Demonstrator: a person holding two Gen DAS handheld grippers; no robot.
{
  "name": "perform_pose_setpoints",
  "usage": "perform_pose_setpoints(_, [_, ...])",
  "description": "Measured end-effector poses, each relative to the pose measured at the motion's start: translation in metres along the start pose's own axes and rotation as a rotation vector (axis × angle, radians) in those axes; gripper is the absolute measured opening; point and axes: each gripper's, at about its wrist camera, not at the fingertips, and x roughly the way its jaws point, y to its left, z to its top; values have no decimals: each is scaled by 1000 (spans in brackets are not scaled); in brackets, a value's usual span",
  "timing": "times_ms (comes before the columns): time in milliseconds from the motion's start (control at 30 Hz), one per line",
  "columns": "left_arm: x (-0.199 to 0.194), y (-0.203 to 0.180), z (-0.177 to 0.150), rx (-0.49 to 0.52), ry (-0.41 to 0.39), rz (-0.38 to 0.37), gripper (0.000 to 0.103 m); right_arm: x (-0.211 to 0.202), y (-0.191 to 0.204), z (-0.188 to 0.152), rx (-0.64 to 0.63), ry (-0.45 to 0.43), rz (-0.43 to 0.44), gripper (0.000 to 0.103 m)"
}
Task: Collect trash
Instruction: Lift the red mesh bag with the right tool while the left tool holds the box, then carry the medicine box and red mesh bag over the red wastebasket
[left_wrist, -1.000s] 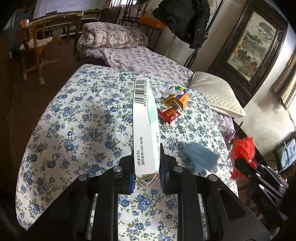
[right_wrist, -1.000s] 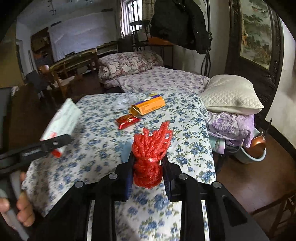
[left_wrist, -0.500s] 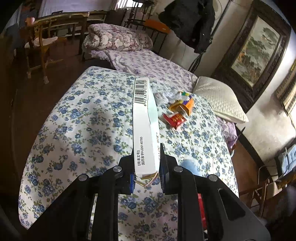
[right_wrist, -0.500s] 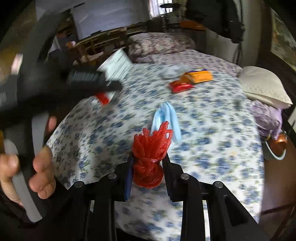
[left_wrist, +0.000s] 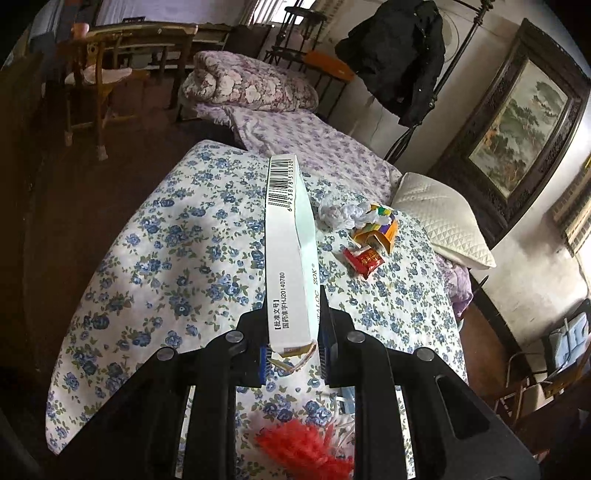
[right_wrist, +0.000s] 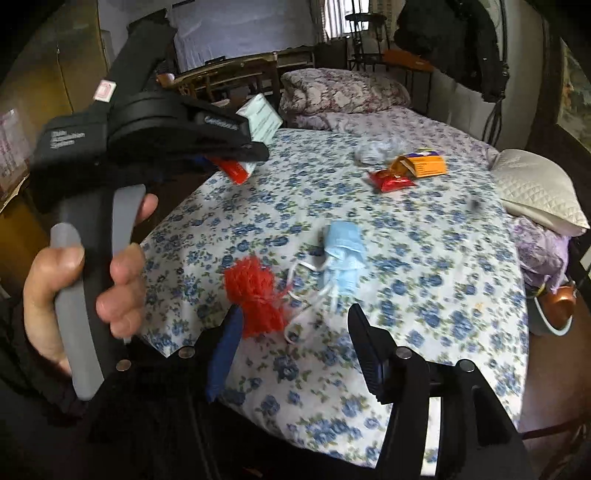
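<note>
While the left gripper (left_wrist: 291, 350) stays clamped on a long white carton (left_wrist: 288, 254) with a barcode at its far end, held above the floral bedspread (left_wrist: 177, 251), the right gripper (right_wrist: 291, 332) has just been opening and its jaws now stand apart, the red yarn pompom (right_wrist: 256, 295) loose beside the left finger. A pale blue face mask (right_wrist: 343, 254) lies just beyond the pompom. Farther up the spread sit an opened orange box (right_wrist: 421, 164), its contents hidden, a red snack wrapper (right_wrist: 389, 181) touching it and crumpled clear plastic (right_wrist: 373, 149). A white quilted pillow (right_wrist: 535, 192) rests at the right edge, a rolled floral quilt (right_wrist: 343, 90) behind.
</note>
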Motion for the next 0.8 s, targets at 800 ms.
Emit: perform_pose_setpoints(800, [-5, 17, 8, -12, -13, 23, 22, -28, -7, 5, 8, -75, -18, 29])
